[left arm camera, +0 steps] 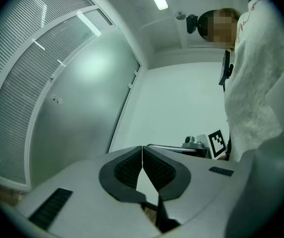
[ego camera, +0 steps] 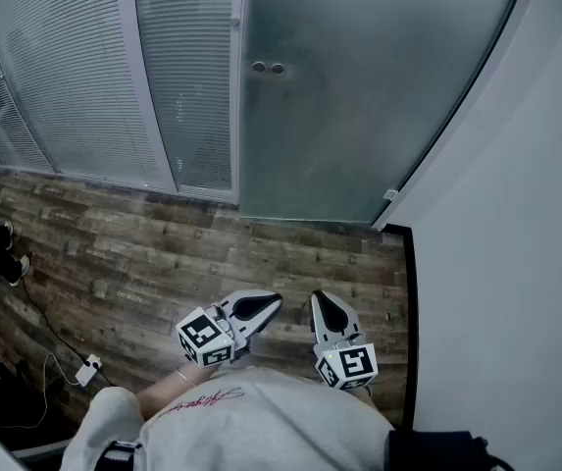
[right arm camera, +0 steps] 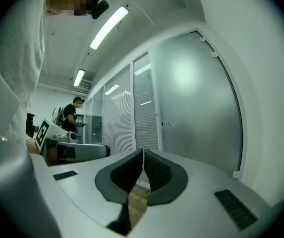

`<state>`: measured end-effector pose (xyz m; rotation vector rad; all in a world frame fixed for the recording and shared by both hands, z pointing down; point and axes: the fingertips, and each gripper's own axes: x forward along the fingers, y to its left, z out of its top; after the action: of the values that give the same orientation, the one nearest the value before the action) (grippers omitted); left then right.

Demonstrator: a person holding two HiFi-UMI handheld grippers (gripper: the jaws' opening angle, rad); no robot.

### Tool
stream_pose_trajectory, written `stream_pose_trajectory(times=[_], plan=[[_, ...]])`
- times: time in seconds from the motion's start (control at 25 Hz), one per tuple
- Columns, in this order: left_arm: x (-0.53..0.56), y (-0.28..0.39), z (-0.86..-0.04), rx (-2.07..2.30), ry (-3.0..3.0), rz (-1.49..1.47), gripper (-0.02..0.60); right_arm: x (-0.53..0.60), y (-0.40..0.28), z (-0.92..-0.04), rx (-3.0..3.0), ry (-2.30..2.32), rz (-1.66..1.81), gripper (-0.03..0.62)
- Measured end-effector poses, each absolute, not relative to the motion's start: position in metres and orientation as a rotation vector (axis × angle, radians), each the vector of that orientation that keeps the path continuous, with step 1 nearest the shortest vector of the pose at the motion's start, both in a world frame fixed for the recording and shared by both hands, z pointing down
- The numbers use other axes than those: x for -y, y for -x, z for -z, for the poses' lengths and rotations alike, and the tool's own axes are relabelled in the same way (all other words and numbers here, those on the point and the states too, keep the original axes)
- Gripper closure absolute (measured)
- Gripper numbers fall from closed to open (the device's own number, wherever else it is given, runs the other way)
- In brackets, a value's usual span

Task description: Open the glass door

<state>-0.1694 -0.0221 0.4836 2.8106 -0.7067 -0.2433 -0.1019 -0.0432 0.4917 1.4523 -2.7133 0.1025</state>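
A frosted glass door (ego camera: 359, 96) stands closed ahead, with a small round lock fitting (ego camera: 268, 68) near its left edge; it also shows in the right gripper view as the door (right arm camera: 201, 103) and in the left gripper view as the door (left arm camera: 82, 108). My left gripper (ego camera: 273, 302) is held low near my body, well short of the door, its jaws shut with nothing between them. Beside it, my right gripper (ego camera: 322, 299) is also shut and empty. In the gripper views the left gripper (left arm camera: 142, 148) and right gripper (right arm camera: 143, 152) show closed pads.
Glass panels with slatted blinds (ego camera: 75, 77) stand left of the door. A white wall (ego camera: 516, 263) runs along the right. The floor is wood plank (ego camera: 143, 253), with a white power strip and cable (ego camera: 87, 369) at the left. Another person (right arm camera: 72, 117) stands far off.
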Motion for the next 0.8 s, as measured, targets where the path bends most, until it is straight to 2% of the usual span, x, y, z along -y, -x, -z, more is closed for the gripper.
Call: stream_pose_trajectory(times=[0.8], plan=[[0.011,0.184,-0.483,0.697,-2.82,0.246,0.563,0.029,0.111,-0.481,2.745,-1.536,-0.117,0.568]])
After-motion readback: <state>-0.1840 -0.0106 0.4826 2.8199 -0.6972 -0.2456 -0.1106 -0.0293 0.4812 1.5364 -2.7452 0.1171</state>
